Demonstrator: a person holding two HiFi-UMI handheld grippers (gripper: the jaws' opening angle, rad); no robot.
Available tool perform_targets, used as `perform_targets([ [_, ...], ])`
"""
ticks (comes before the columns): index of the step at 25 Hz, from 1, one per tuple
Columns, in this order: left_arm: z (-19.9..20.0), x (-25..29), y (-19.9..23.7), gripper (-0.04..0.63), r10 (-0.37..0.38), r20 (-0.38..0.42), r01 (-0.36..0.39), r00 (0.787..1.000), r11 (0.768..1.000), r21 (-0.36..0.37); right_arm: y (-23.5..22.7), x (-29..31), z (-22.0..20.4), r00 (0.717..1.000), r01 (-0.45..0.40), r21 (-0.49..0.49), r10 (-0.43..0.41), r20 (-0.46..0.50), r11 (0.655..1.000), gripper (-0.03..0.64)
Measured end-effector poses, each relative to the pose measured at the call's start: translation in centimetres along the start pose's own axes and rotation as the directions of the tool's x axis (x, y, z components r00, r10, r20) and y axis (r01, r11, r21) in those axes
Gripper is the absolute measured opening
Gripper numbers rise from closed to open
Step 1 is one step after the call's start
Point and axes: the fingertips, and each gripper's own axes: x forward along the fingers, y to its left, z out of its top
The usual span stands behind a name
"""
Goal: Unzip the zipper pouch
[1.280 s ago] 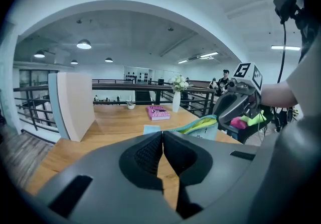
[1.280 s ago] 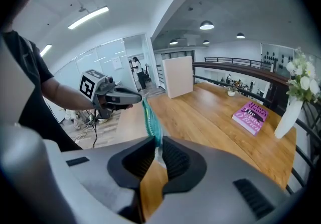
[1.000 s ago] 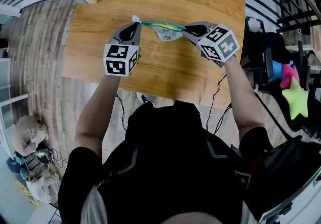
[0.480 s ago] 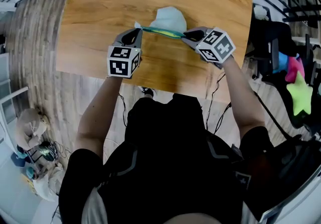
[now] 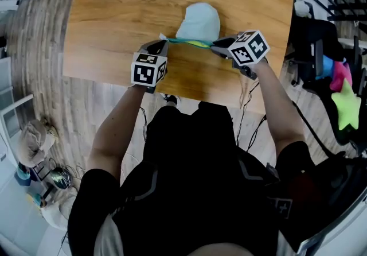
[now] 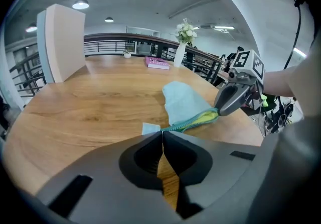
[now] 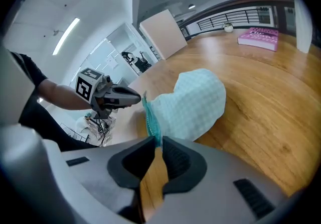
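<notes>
Fingers (image 6: 148, 141) of the left gripper (image 6: 161, 132) are pressed together, pinching a small pale tab (image 6: 150, 128) at the near end of the zipper pouch (image 6: 183, 101). In the head view this gripper (image 5: 164, 41) is over the near half of the wooden table (image 5: 114, 14). A white box (image 6: 65, 42) stands upright towards the table's far left corner.

From the pinched tab, the teal zipper (image 5: 188, 42) runs taut across to the right, with a strip of yellow showing along it near its right end. The pouch's pale blue-green body (image 5: 198, 20) hangs off that line and extends away from the person over the wood. I cannot tell whether it rests on the tabletop. Beyond it, at the far edge in the left gripper view, a pink book (image 6: 157, 63) lies flat beside a white vase (image 6: 179, 53) of pale flowers.

On the right gripper (image 7: 155, 141), the fingers (image 7: 176, 156) stand only a sliver apart, clamped on the other end of the zipper, whose teal tape runs down between the tips. I cannot make out whether they grip the slider or only the tape. In the head view this gripper (image 5: 213, 47) is level with the left one, the two well apart with the pouch's top edge stretched between them. Off the table's right side, a green star-shaped thing (image 5: 347, 104) lies beside something pink (image 5: 343, 71).
</notes>
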Motion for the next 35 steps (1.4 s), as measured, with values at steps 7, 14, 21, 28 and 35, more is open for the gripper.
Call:
perform_targets([
  [7,-2.0,0.8,-0.4,0.032,-0.007,-0.052,0.006,0.999,1.0,-0.005,-1.3,1.3,-1.4,1.0,0.02,0.049,-0.019,-0.023,0.999,0.058],
  [14,-2.6,1.4,-0.3,0.032,0.006,-0.079,-0.005,0.997,1.0,0.011,-1.8,2.1,-2.0,0.999,0.031,0.072,-0.027,-0.043,0.997,0.061],
  [21,-2.6,2.0,-0.1,0.032,0.02,-0.08,-0.018,0.997,1.0,0.016,-1.8,2.1,-2.0,0.999,0.049,0.081,-0.048,-0.02,0.995,0.064],
  [28,-2.2,1.7,0.2,0.034,0.06,-0.086,-0.057,0.995,0.998,0.039,-2.0,1.8,-1.4,0.991,0.132,0.103,-0.132,-0.01,0.986,0.077],
  [35,0.2,-1.4,0.6,0.034,0.059,0.007,-0.059,0.998,0.998,-0.021,-0.8,0.7,-0.3,0.986,0.164,0.094,-0.167,0.023,0.982,0.1],
])
